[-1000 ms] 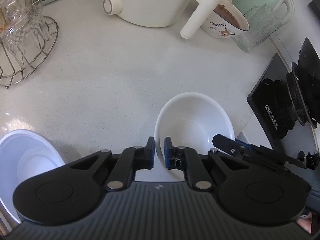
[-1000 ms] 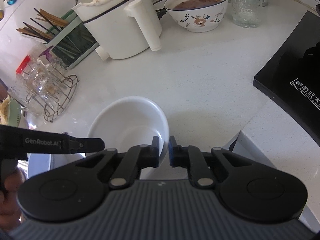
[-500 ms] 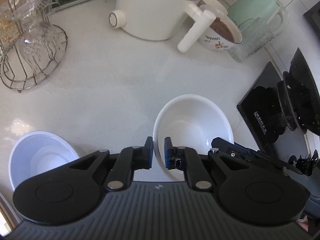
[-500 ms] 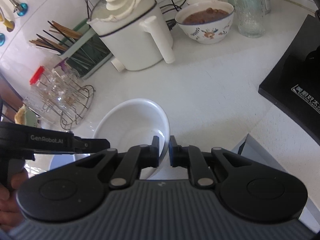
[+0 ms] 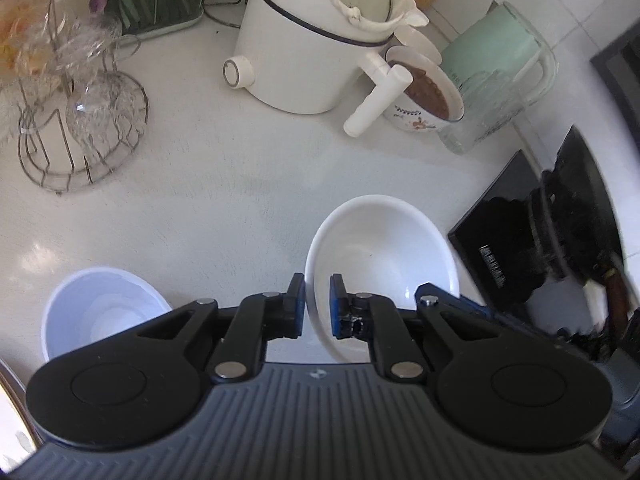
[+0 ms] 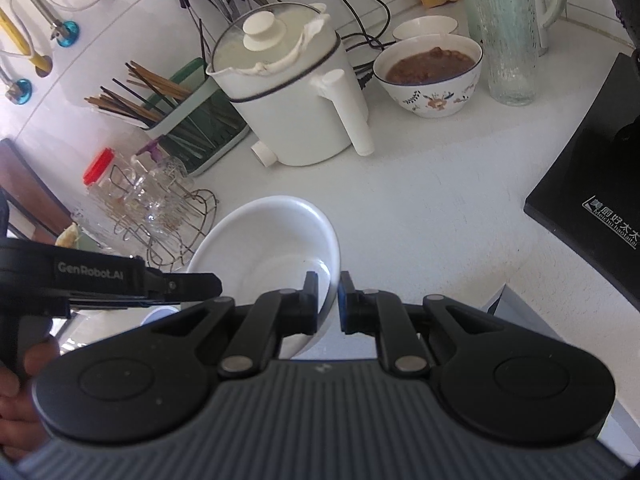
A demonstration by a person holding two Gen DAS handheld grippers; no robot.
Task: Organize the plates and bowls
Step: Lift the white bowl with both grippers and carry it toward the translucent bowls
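Note:
A white bowl (image 5: pixel 380 248) is held above the white counter by both grippers. My left gripper (image 5: pixel 317 307) is shut on its left rim. My right gripper (image 6: pixel 328 302) is shut on its right rim; the bowl shows there too (image 6: pixel 264 248). The left gripper's body (image 6: pixel 100 280) shows at the left of the right wrist view, and the right gripper's finger (image 5: pixel 448 300) at the bowl's right in the left wrist view. A second white bowl (image 5: pixel 100 312) sits on the counter at the lower left.
A white electric pot (image 5: pixel 316 44) stands at the back. Beside it are a patterned bowl of brown food (image 5: pixel 424 92), a glass (image 5: pixel 472 120) and a green kettle (image 5: pixel 500 48). A wire rack of glasses (image 5: pixel 80 120) is left, a black stove (image 6: pixel 592 184) right, a chopstick holder (image 6: pixel 192 120) behind.
Both grippers have risen with the white bowl between them; the counter and its objects look farther away, and more of the back of the counter has come into view.

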